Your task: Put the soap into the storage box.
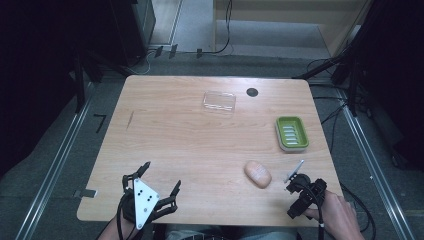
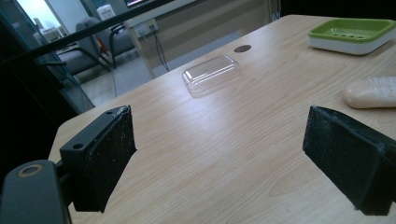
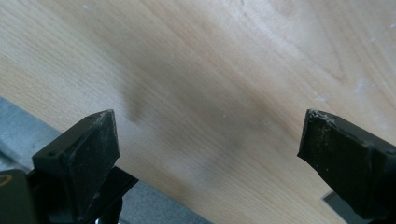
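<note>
A peach bar of soap (image 1: 257, 174) lies on the wooden table (image 1: 180, 145) toward the front right. Behind it to the right sits a green soap dish (image 1: 292, 133) on a white base. A clear plastic lid (image 1: 219, 101) rests at the back middle. My left gripper (image 1: 161, 176) hovers at the front left, open and empty. Its own view shows the lid (image 2: 211, 74), the dish (image 2: 350, 35) and the soap (image 2: 371, 92) beyond its open jaws (image 2: 224, 154). My right gripper (image 1: 296, 192), just right of the soap, points down at bare wood by the table's edge, open (image 3: 208, 163) and empty.
A small dark round hole (image 1: 252, 92) marks the tabletop beside the lid. Grey floor, metal rails and cables surround the table. The table's edge and the floor (image 3: 18, 130) show under my right gripper.
</note>
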`<state>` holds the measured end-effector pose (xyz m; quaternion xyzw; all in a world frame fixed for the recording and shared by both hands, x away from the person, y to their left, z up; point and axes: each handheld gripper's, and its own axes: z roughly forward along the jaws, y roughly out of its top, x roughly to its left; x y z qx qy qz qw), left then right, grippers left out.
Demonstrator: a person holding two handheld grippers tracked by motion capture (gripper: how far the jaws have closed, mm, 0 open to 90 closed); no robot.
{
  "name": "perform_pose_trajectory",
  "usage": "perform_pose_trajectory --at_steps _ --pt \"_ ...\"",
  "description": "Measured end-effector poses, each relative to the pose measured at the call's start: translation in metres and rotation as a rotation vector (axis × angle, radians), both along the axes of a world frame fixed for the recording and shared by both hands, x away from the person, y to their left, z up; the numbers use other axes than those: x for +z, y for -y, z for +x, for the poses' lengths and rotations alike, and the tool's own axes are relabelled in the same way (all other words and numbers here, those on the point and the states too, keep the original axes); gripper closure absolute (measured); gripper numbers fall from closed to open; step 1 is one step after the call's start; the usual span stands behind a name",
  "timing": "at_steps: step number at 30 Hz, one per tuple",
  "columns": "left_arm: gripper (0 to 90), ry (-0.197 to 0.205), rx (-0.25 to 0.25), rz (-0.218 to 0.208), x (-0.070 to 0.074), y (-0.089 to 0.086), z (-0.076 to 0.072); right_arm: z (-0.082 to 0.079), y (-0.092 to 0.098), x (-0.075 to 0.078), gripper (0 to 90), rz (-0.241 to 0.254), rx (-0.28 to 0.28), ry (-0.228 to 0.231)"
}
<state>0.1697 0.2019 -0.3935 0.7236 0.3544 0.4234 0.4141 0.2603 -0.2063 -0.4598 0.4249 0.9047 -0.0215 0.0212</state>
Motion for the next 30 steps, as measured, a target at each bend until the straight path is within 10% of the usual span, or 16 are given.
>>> perform_pose_trajectory --at_steps 30 --pt "9.9 -0.007 0.006 0.0 0.0 -0.001 -0.002 0.009 -0.019 0.006 5.4 0.023 0.053 0.02"
